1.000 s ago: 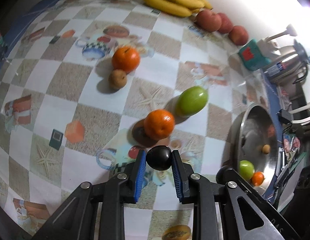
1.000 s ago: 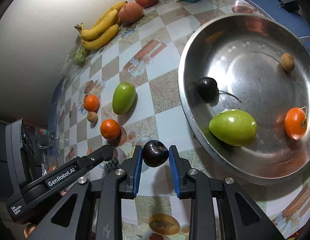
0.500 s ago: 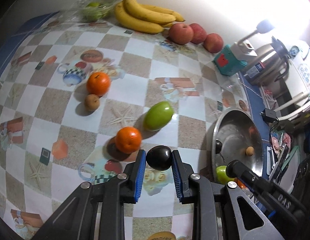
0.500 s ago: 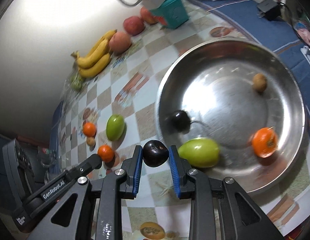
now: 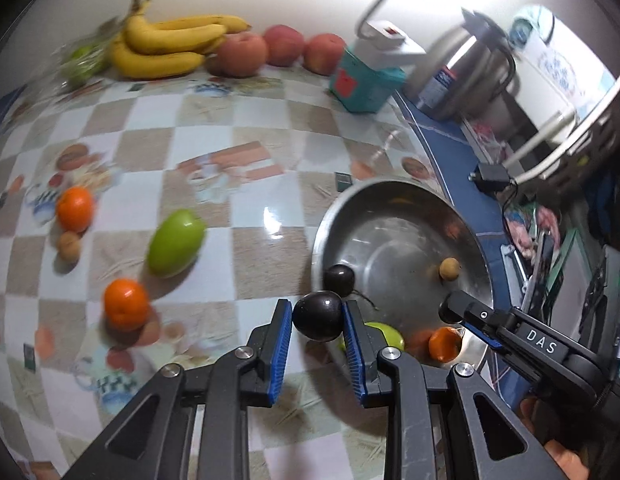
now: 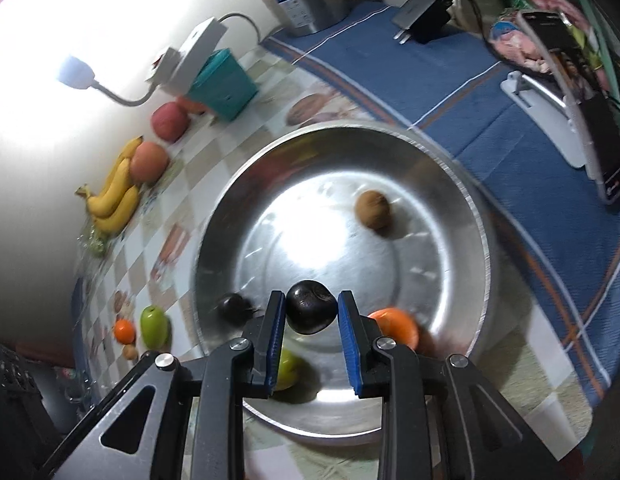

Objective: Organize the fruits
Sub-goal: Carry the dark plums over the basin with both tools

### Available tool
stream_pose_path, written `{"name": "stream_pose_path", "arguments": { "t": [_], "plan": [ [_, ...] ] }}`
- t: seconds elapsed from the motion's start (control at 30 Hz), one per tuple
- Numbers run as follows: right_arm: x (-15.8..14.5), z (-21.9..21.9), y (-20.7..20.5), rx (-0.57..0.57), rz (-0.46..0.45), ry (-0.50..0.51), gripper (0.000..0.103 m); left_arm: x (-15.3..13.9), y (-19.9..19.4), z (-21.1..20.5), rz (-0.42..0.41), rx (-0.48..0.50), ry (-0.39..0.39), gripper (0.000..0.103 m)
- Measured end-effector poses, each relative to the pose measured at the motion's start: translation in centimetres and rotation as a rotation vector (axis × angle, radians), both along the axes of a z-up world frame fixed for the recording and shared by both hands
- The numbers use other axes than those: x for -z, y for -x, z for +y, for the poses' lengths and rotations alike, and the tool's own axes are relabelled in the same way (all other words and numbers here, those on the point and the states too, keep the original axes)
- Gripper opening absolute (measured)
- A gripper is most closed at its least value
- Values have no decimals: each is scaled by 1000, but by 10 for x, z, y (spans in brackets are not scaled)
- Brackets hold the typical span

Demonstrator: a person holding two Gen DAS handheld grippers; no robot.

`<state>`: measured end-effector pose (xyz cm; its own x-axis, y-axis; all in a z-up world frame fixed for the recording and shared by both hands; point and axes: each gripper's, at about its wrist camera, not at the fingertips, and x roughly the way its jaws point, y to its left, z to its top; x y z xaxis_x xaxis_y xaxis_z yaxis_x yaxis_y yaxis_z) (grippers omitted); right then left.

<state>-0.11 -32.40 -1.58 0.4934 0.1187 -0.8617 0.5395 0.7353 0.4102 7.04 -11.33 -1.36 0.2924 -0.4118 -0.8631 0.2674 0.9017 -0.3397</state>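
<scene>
**Two dark plums, two grippers, one steel bowl**

Two grippers under my remote control each pinch a dark plum. Left to right in the left wrist view: two oranges [image 5: 125,307], a small brown fruit [image 5: 68,245] and a green mango [image 5: 174,241] lie on the checkered tablecloth [image 5: 246,184]; my left gripper [image 5: 317,320] clamps its plum [image 5: 317,315] at the near rim of the steel bowl [image 5: 389,200]. My right gripper [image 6: 311,314] holds the second plum [image 6: 310,311] over the bowl [image 6: 449,168], above a third plum [image 6: 233,309], a green fruit [image 6: 288,368], an orange [image 6: 393,326] and a brown fruit [image 6: 373,209].
</scene>
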Motion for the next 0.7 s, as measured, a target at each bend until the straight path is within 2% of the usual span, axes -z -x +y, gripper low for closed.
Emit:
{"name": "stream_pose_path", "arguments": {
  "t": [0.13,0.27,0.7],
  "plan": [
    [1,-5,-7,2,-4,-2,28,-1,-12,-19,-5,25,2,28],
    [0,-5,-17,-10,-8,38,28,-1,-26,-39,-29,55,-25,28],
    [17,-13,-29,-14,32,52,28,30,-50,-86,29,119,-32,28]
  ]
}}
